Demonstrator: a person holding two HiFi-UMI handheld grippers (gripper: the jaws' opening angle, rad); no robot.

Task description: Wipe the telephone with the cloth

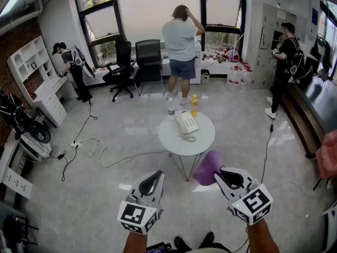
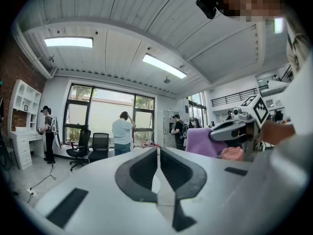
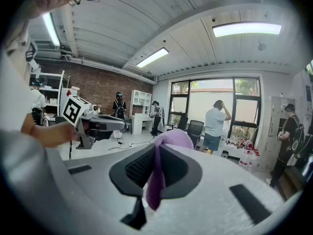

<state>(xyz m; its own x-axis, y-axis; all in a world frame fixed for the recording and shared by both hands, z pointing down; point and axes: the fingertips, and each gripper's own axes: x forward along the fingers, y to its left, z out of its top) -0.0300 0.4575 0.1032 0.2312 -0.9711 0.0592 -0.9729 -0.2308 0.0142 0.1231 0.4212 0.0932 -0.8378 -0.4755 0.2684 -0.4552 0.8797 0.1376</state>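
Reaches the left forearm (image 1: 138, 241) and the right forearm (image 1: 261, 240) forward at the bottom of the head view, side by side and apart. Holds the left gripper (image 1: 150, 182) about level, jaws pressed together on nothing. Tips the right gripper (image 1: 231, 177) slightly downward, jaws clamped on a purple cloth (image 1: 208, 167) bunched beyond the tips.

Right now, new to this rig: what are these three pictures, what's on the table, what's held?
No robot: a person holds a two-jaw gripper in each hand. One picture is from a camera on the person's head, looking down; the other two are from cameras riding on each gripper, looking along its jaws. The left gripper is shut and empty. The right gripper is shut on a purple cloth. Ahead, a white telephone lies on a small round table, not yet touched.
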